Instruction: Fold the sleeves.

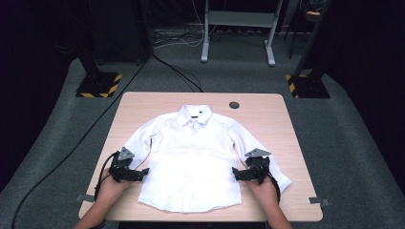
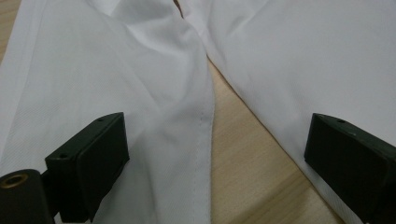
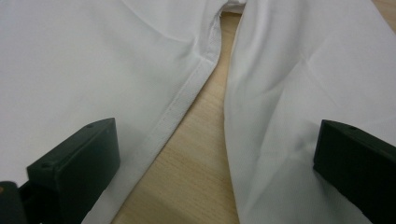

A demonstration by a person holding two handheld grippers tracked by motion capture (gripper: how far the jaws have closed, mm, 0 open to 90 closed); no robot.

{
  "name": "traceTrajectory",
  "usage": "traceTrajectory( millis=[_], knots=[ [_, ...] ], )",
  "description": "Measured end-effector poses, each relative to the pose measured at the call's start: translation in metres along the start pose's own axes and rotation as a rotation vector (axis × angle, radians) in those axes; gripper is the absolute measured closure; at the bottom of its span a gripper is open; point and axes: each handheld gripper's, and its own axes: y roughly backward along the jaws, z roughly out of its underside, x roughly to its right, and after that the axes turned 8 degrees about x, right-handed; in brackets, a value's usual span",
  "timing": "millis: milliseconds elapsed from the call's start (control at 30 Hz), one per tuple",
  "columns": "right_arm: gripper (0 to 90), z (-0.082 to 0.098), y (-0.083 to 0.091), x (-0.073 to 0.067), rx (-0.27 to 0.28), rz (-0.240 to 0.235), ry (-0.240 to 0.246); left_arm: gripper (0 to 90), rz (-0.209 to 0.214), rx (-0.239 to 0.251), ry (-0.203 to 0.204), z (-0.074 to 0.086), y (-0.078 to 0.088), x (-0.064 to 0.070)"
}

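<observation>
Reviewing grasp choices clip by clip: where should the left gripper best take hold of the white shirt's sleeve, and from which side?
Probably the stitched inner edge of the sleeve, where it lies flat beside a strip of bare table separating it from the white shirt body. Come from the person's side with the left gripper, whose open jaws already straddle that seam and gap.

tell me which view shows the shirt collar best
The high view: the white shirt lies spread flat on the table, its collar at the far end. The left and right gripper views show close-up sleeve and side-seam fabric between open tongs.
</observation>
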Motion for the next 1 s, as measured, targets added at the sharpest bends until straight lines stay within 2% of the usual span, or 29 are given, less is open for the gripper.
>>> traceTrajectory(
  millis=[267,467,567,633,767,933,1000],
  knots=[
    [0.0,0.0,0.0,0.0,0.0,0.0,0.0,7.8,0.001,0.005,-0.01,0.001,0.005,0.0],
    [0.0,0.0,0.0,0.0,-0.001,0.0,0.0,10.6,0.015,0.03,0.052,-0.001,0.012,-0.01],
    [0.0,0.0,0.0,0.0,0.0,0.0,0.0,10.7,0.003,0.033,0.044,-0.001,0.015,-0.013],
    [0.0,0.0,0.0,0.0,-0.001,0.0,0.0,10.8,0.015,0.032,0.053,-0.001,0.017,-0.016],
    [0.0,0.0,0.0,0.0,0.0,0.0,0.0,11.5,0.007,0.037,0.072,-0.002,0.022,-0.02],
    [0.0,0.0,0.0,0.0,0.0,0.0,0.0,13.8,0.019,0.031,0.097,-0.002,0.027,-0.024],
    [0.0,0.0,0.0,0.0,0.0,0.0,0.0,15.4,0.012,0.035,0.096,-0.002,0.029,-0.026]
  ],
)
